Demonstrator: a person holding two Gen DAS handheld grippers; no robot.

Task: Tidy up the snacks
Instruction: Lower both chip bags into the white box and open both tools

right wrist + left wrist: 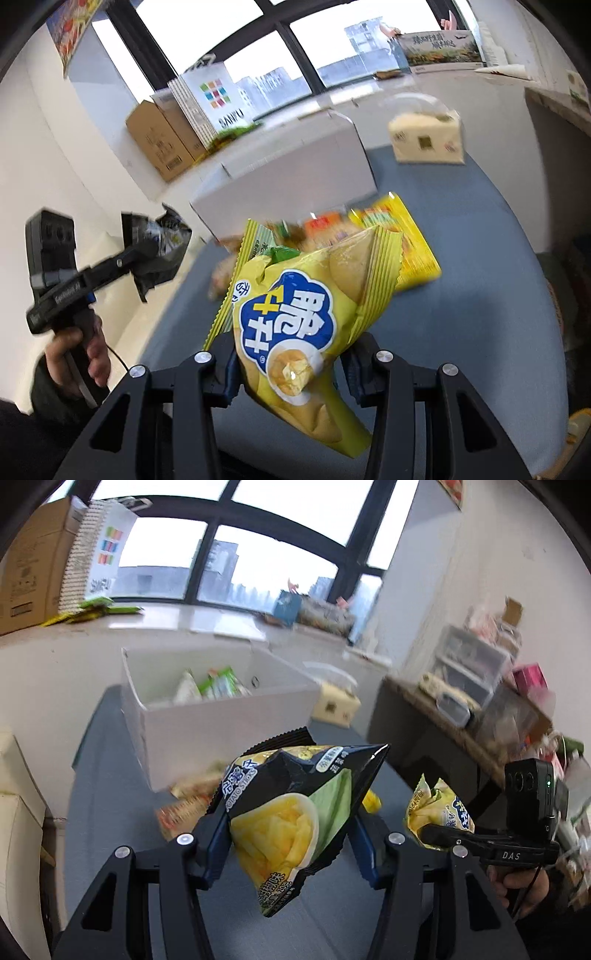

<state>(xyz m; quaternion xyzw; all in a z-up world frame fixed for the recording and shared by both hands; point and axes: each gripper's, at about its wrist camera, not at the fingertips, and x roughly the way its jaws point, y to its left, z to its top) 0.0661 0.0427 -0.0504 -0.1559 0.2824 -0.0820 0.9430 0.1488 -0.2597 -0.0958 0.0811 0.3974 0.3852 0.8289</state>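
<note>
- Closest to the left wrist lens, the left gripper (286, 843) is clenching a black and green crinkled foil bag of potato sticks (291, 812), holding it up above the blue-grey table top (110, 812).
- Closest to the right wrist lens, the right gripper (291, 373) is grasping a yellow puffy foil bag of chips with a blue cloud logo (306, 314), also lifted off the table.
- Both bags are looking light, glossy and air-filled, with serrated sealed edges; the jaws are pinching them at the lower part, so they are tilting a little.
- At 12 o'clock from the left gripper, an open white rectangular cardboard box (221, 720) is standing on the table, and green and white packets (218, 685) are already lying inside.
- More snacks are lying loose on the table just in front of the box: an orange and beige flat packet (181, 808) and a yellow flat pouch (402, 240).
- At 1 o'clock from the right gripper, a pale cream soft pack of tissues (424, 138) is resting beyond the box.
- I am judging that the step in hand is carrying both bags to the box; the task seems partly done.
- The next move is calling for bringing each bag over the box rim and then opening the jaws, gently, because the chips inside are fragile.
</note>
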